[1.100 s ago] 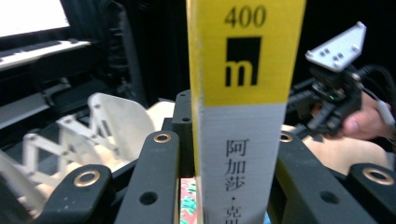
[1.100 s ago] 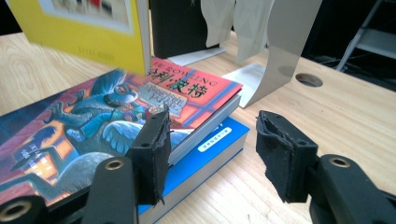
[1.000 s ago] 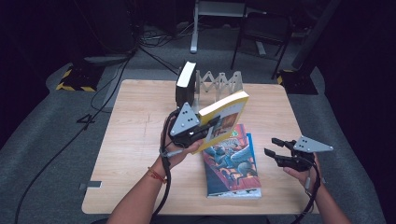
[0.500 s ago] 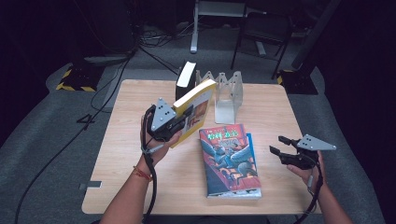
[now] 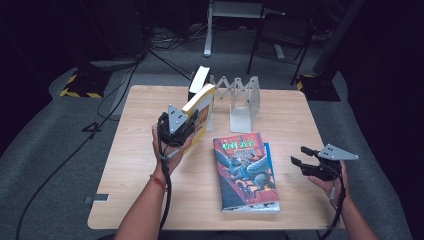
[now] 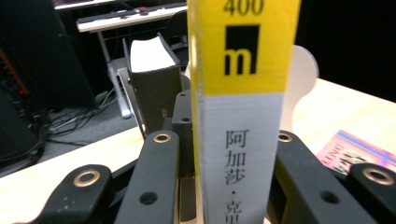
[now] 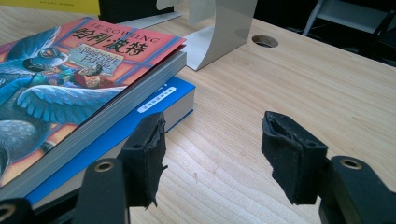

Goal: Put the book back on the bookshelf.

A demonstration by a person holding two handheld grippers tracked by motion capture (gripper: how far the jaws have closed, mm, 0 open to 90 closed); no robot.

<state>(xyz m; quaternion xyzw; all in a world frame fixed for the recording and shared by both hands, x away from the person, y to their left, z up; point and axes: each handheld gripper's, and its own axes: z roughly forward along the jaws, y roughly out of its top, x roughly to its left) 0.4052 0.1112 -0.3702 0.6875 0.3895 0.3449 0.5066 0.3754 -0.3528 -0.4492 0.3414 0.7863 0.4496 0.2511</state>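
Yellow book [image 5: 201, 112] nearer rack [image 5: 243, 100], wooden table [image 5: 135, 165]

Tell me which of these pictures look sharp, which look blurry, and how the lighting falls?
High view: soft throughout, bright table, dark room behind. Left gripper view: the yellow book is crisp, the background hazier. Right gripper view: the red book and wood grain are sharp, the chair behind blurs; no glare.
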